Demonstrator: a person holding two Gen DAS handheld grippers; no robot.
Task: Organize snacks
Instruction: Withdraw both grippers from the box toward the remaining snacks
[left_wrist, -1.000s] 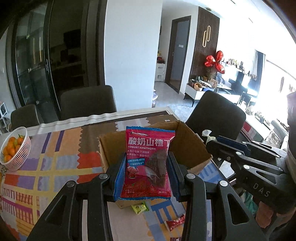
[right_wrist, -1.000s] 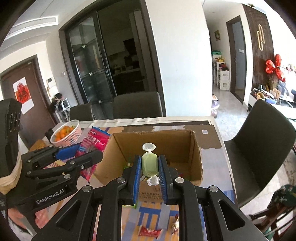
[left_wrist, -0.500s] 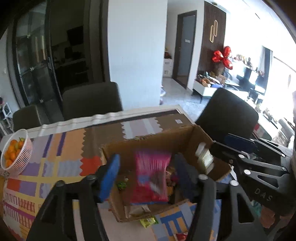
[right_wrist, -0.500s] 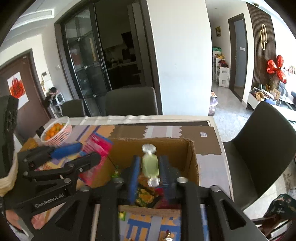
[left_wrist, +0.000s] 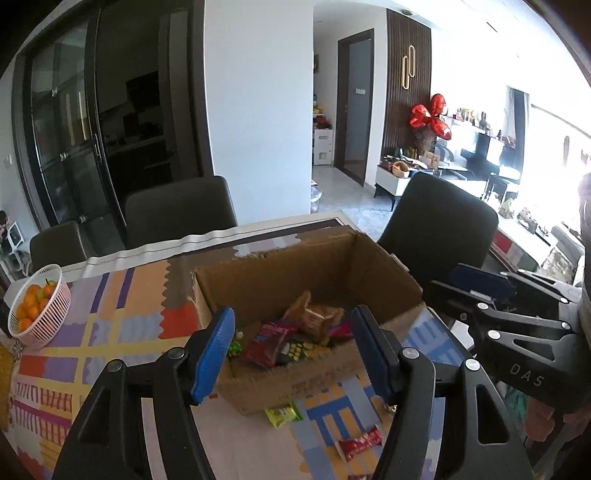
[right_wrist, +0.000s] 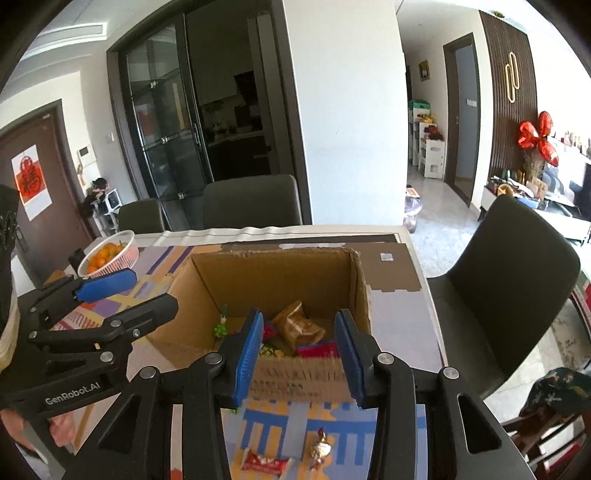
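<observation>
A patterned cloth (left_wrist: 122, 332) is spread over the bench (right_wrist: 413, 266). On it are seen a cardboard box (left_wrist: 317, 266), a fruit basket (left_wrist: 40, 306) near the far left corner, and loose wrapped snacks (left_wrist: 360, 441), perhaps candies, toward the near edge.

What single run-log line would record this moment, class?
left gripper: open, empty | right gripper: open, empty | cardboard box: holds snacks | red packet: on table

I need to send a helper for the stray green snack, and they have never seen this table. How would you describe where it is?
Find the cardboard box on the patterned tablecloth. The green snack lies flat on the cloth against the box's near wall, outside it. It is the only green packet out there; the other loose packet nearby is the red snack, farther from the box.
</observation>
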